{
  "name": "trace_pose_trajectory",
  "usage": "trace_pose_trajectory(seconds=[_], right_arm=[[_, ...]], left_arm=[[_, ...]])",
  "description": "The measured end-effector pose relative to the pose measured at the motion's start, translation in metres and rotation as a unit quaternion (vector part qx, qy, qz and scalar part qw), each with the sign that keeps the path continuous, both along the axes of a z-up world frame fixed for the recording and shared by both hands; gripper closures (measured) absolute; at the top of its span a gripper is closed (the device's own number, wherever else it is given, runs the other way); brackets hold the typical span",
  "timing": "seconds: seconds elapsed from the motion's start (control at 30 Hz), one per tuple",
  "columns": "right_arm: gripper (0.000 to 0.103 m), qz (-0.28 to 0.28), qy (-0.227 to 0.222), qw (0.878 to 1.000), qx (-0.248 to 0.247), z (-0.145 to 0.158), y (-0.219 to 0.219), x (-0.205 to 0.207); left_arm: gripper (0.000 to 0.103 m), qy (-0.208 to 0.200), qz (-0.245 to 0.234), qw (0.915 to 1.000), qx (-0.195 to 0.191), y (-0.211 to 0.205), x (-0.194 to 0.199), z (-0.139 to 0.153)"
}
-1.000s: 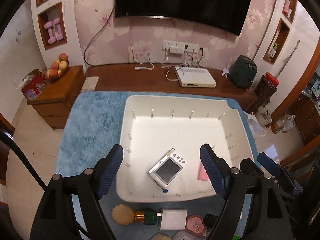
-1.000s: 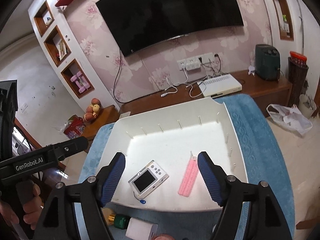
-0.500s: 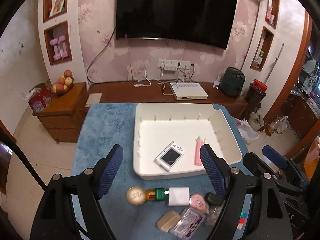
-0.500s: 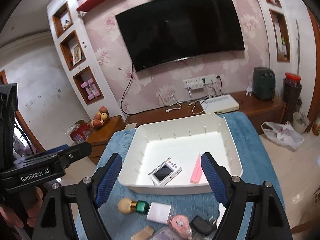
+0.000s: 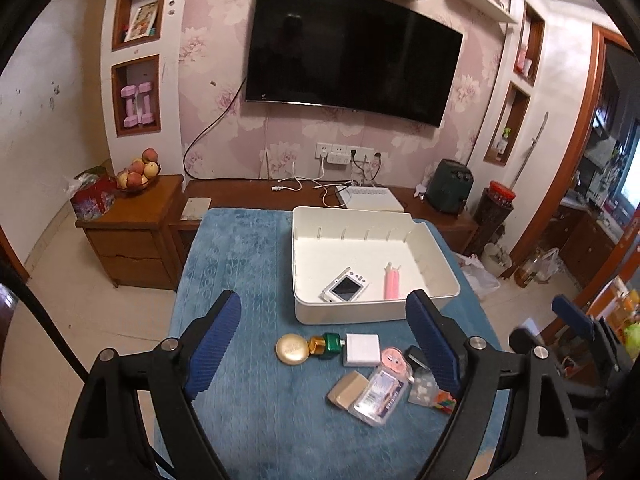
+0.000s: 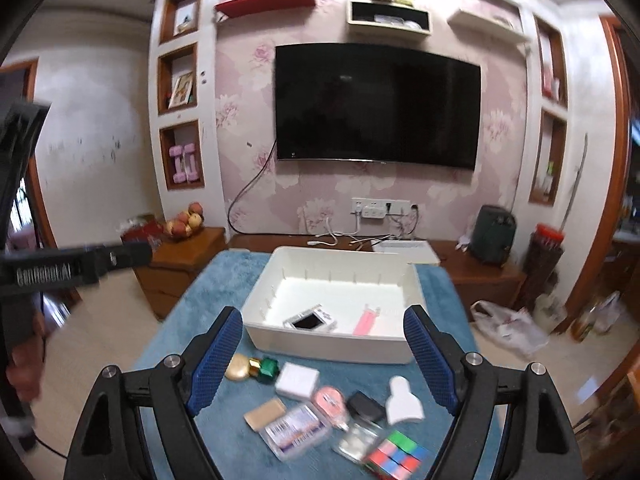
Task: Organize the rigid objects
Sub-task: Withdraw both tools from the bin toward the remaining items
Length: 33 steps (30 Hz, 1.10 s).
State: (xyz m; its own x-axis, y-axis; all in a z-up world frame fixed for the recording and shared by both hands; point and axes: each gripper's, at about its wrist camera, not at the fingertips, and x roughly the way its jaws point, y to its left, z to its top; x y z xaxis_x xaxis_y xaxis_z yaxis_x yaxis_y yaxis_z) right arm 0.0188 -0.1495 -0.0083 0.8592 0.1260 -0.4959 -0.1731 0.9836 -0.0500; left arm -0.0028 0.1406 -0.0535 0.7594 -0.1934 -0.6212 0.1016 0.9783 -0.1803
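Clutter waits on the blue counter [image 5: 240,264] at six o'clock of the white bin [image 5: 352,314]. Both the left claw [image 5: 326,344] and right claw [image 6: 322,358] hang spread and empty, having just widened. Best descend squarely over one item, perhaps the white charger [image 6: 297,381], then pinch its flat sides.

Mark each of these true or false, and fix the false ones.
1. The white bin holds a small camera and a pink comb. True.
2. The right gripper is shut on the cube. False: its jaws stand open and empty; the coloured cube lies on the blue cloth.
3. The gold compact is inside the bin. False: it lies on the cloth in front of it.
4. The left gripper holds nothing. True.
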Motion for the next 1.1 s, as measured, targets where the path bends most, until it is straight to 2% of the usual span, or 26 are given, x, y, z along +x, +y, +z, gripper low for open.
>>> trace_pose_trajectory(seconds=[0.37,0.6,0.8,1.1], right_arm=[[0.02,-0.008,0.064,0.998,-0.001,-0.015,-0.002,-0.058],[0.02,-0.026,0.082,0.996,-0.024,-0.022,-0.007,-0.067],[0.02,-0.034,0.108,0.993,-0.03,-0.034,-0.017,-0.065],[0.02,0.01,0.136,0.987,-0.082,-0.056,-0.025,-0.051]], left_arm=[[0.015,-0.001,0.017,0.998,-0.062,0.017,-0.044,-0.01],[0.015,0.024,0.016,0.9981,-0.055,0.02,-0.051,-0.028],[0.015,0.063,0.009,0.9966,-0.054,0.013,-0.05,-0.048],[0.015,0.128,0.002,0.9912,-0.031,-0.019,-0.043,-0.073]])
